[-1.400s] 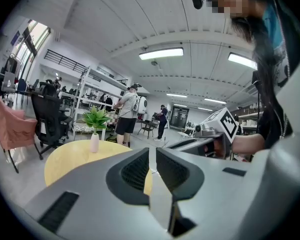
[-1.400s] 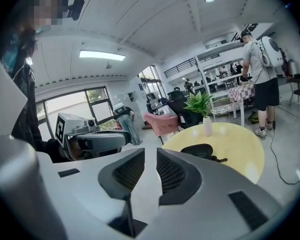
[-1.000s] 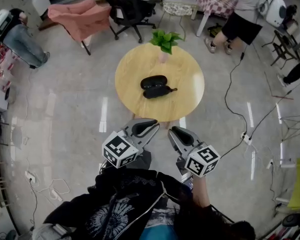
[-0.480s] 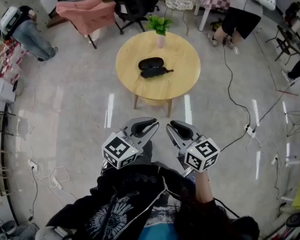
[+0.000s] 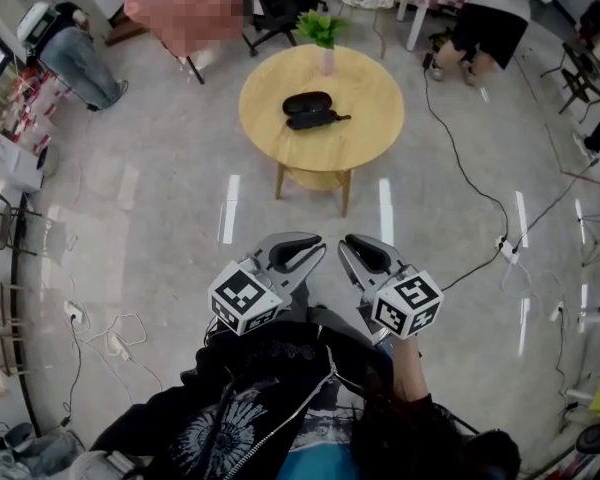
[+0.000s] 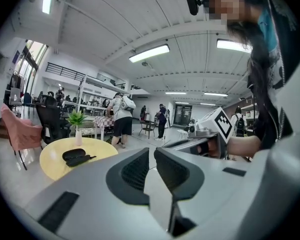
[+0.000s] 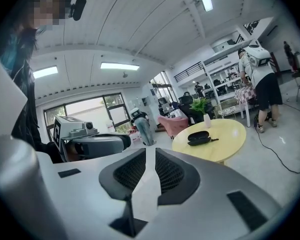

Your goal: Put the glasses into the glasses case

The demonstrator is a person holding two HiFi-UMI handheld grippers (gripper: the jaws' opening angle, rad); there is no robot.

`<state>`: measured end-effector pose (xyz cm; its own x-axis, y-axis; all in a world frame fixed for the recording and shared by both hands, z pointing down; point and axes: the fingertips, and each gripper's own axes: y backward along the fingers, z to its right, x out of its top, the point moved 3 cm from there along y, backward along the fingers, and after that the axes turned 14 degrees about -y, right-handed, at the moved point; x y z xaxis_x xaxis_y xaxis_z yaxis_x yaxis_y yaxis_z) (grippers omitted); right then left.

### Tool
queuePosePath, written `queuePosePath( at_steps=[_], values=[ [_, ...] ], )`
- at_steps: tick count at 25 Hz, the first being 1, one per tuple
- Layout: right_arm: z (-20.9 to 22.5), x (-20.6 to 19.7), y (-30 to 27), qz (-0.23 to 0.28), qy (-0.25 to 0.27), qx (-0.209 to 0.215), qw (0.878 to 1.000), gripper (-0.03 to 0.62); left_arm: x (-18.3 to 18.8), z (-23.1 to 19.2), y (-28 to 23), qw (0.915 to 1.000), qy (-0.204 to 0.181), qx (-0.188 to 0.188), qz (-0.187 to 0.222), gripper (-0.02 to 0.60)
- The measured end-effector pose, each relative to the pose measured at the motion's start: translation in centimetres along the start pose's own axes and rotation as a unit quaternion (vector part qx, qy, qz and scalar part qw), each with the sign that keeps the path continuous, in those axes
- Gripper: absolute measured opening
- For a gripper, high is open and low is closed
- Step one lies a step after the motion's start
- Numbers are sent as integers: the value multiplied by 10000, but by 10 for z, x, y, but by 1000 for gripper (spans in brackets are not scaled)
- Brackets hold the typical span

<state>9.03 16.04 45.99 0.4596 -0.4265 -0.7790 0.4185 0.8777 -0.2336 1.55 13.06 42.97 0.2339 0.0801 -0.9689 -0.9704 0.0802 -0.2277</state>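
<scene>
A closed black glasses case [image 5: 306, 102] lies on the round yellow table [image 5: 365, 88], with dark glasses [image 5: 320, 120] right next to it on the near side. Both are far from me, across open floor. My left gripper [image 5: 307, 253] and right gripper [image 5: 351, 253] hover side by side close to my body, jaws together with nothing between them. The left gripper view shows the case [image 6: 73, 154] and glasses [image 6: 83, 159] small at far left. In the right gripper view the case [image 7: 198, 135] and glasses [image 7: 203, 142] sit on the table [image 7: 225, 134].
A small potted plant [image 5: 322, 30] stands at the table's far edge. Cables [image 5: 460, 168] trail over the floor to the right, more cable [image 5: 110, 338] at left. A black office chair [image 5: 280, 3] and a person [image 5: 485, 18] stand beyond the table.
The table with case and glasses has slid up the head view and looks smaller and farther. Both grippers keep the same pose near my body.
</scene>
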Motion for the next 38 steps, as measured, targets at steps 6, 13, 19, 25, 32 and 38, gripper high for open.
queuePosePath(
  at_steps=[6, 13, 19, 25, 32, 38],
  values=[
    [-11, 1, -5, 67, 48, 5, 10000, 67, 7, -3, 12, 9999, -133, 12, 21, 37],
    [-21, -2, -17, 115, 48, -161, 9998, 60, 3, -7, 28, 9999, -139, -53, -30, 37],
    [-35, -9, -31, 62, 162, -337, 9993, 55, -3, -23, 50, 10000, -42, 6, -18, 37],
    [-47, -16, -45, -33, 211, -403, 9990, 54, -12, -29, 67, 10000, 32, -38, 4, 37],
    [-59, -22, -54, -89, 284, -455, 9985, 54, -14, -35, 81, 9999, 73, -31, 83, 37],
    [-59, -22, -50, -77, 324, -544, 9980, 54, -13, -35, 80, 9998, 68, -70, 148, 37]
  ],
)
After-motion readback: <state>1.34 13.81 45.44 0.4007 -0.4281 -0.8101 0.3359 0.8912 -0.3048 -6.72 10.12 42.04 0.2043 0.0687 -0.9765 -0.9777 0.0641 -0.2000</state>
